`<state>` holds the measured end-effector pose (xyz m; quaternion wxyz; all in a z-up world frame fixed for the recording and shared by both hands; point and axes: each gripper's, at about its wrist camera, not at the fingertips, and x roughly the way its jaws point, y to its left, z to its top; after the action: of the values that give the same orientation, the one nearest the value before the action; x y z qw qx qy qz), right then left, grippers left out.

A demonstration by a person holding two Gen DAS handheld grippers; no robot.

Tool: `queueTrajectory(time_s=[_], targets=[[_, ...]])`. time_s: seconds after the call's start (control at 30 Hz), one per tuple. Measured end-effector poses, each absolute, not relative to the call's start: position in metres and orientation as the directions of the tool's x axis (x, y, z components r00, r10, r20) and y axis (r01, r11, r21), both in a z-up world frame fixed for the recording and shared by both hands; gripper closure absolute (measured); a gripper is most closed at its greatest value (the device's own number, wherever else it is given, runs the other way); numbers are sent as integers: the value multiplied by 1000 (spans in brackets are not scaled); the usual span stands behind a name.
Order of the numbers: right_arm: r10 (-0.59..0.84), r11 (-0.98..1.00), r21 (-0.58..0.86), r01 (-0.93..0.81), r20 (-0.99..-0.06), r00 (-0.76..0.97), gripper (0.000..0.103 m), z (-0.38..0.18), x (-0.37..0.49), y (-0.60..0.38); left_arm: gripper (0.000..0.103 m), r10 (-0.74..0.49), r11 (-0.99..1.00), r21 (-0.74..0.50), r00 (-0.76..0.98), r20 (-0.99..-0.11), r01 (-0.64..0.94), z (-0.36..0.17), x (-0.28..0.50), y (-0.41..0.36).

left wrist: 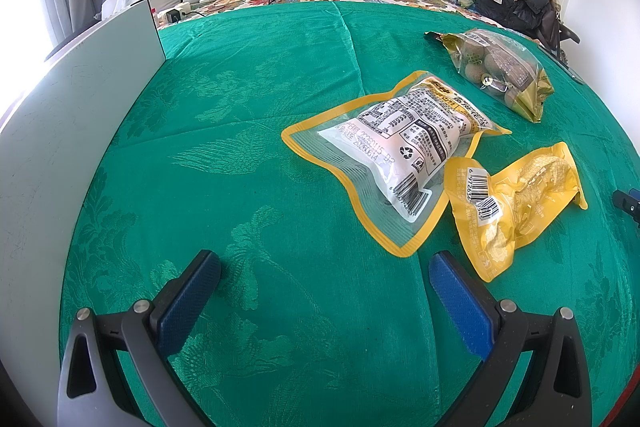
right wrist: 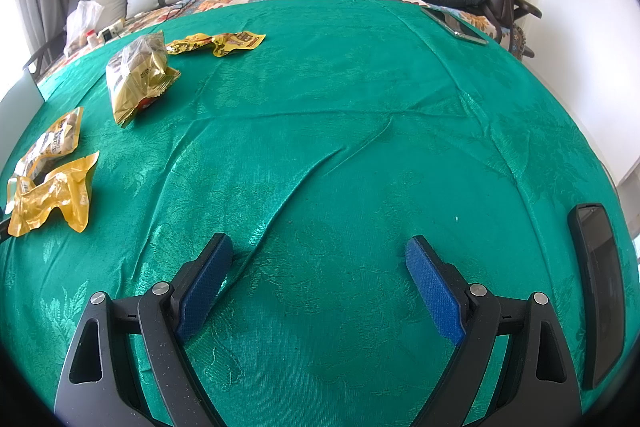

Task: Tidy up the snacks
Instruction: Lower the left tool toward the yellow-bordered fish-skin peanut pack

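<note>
Plainly, left claw [left wrist: 325,269] with blue pads spread apart and empty above green patterned bedspread [left wrist: 240,107], right claw [right wrist: 319,253] likewise wide and empty, clear yellow-bordered snack pouch [left wrist: 394,155] overlapping crumpled yellow packet [left wrist: 516,203], gold bag of round snacks [left wrist: 500,71] beyond, all lying on the bed.

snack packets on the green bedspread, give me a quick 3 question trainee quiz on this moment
1. True or false: the left claw is shut on a packet.
2. Which packet lies nearest the left claw? A) the clear yellow-bordered packet B) the crumpled yellow packet C) the bag of round brown snacks
3. Fill in: in the right wrist view, the right claw has only the green ______ between its pads.

Key
1. False: it is open, with bare cloth between the pads.
2. B, just beyond its right-hand pad.
3. bedspread
</note>
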<state>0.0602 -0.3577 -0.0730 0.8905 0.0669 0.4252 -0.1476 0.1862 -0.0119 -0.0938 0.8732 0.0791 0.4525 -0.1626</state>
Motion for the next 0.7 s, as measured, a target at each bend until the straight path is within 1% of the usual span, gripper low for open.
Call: queueTrajectory(time_s=[0.1, 0.23, 0.37, 0.43, 0.5, 0.7], targets=[[-206, 947, -7, 320, -777, 595, 13, -73, 60, -358, 0, -251, 890, -17, 460, -852, 455, -91, 181, -9], [-206, 948, -6, 320, -777, 595, 13, -73, 60, -358, 1, -332, 843, -106, 353, -875, 528, -76, 179, -4], [-206, 947, -6, 320, -777, 595, 13, -73, 60, -358, 1, -355, 799, -79, 362, -862, 596, -43, 193, -27], [-206, 948, -6, 320, -777, 595, 13, -73, 60, -358, 1, -339, 783, -39, 374, -863, 621, -33, 206, -49], [-206, 948, -6, 320, -777, 595, 13, -73, 60, -358, 1, -310, 773, -21, 349, -885, 634, -34, 226, -71], [-205, 948, -6, 320, -777, 595, 13, -73, 60, -358, 1, -185, 796, 10, 258, -948, 606, -76, 274, -116]])
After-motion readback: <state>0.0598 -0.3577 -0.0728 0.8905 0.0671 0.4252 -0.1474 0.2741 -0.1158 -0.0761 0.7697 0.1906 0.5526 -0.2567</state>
